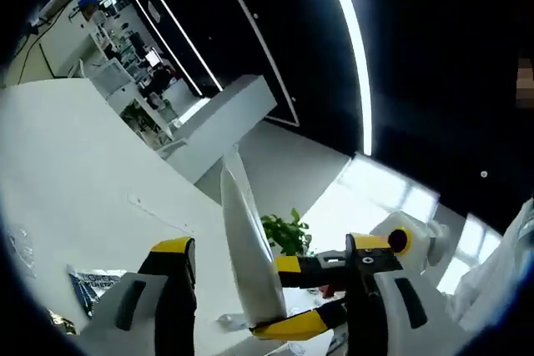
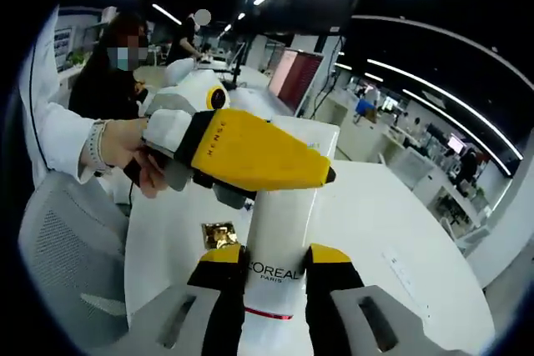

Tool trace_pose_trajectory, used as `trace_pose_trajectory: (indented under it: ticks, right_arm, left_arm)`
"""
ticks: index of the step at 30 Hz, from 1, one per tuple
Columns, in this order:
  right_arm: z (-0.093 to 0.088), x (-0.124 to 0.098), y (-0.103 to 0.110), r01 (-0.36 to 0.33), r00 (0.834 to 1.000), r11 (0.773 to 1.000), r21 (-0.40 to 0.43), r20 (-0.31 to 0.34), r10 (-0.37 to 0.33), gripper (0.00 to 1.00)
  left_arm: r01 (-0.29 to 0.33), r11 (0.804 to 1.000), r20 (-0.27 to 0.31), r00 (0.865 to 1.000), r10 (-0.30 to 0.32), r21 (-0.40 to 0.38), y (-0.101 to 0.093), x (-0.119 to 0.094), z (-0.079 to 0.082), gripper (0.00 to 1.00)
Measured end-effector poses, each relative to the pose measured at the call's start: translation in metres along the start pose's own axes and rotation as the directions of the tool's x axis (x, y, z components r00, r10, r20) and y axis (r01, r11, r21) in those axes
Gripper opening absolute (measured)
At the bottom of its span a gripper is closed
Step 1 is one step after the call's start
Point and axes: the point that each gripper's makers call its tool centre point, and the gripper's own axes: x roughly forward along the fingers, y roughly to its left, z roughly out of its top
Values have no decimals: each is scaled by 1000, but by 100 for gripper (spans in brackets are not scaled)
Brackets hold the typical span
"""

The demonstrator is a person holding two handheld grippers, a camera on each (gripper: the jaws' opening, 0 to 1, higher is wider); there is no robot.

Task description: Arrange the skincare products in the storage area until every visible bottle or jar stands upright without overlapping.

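A white L'Oreal Paris tube [image 2: 274, 231] is held up in the air above a white table [image 2: 375, 231]. My right gripper [image 2: 275, 258] is shut on its lower part, just below the printed name. In the left gripper view the same tube [image 1: 246, 248] points its flat crimped end upward, with the right gripper's yellow-and-black fingers [image 1: 292, 266] clamped across it. My left gripper [image 1: 271, 248] is open, its jaws wide apart on either side of the tube and not touching it. Seen from the right gripper view, the left gripper [image 2: 321, 174] crosses in front of the tube's upper half, carried by a person's hand [image 2: 117, 152].
A gold foil packet [image 2: 219, 233] lies on the table under the tube. A blue sachet [image 1: 93, 285] lies on the white surface at lower left, and a green plant [image 1: 288, 235] stands behind the tube. A grey mesh chair [image 2: 67, 264] is at the table's left; a seated person [image 2: 108, 81] is behind.
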Motion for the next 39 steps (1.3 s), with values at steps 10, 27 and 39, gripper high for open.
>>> trace_pose_trajectory:
  ticks: [10,27,39]
  right_arm:
    - [3,3,10,27,1000,999,-17,2,-27,19]
    - [-10,1,20,80,996,997,-19,-28,-80,21]
    - [-21,-2,25,115,993,992,-43,-29,-117,26]
  left_arm:
    - [-9,1000,-28,1000,10,21,3,-2,-6,29]
    - [-25,999,-122,992,28,31,8,-1,-25,15]
    - [-48,997,-183,981,59,65,6,2,-40,13]
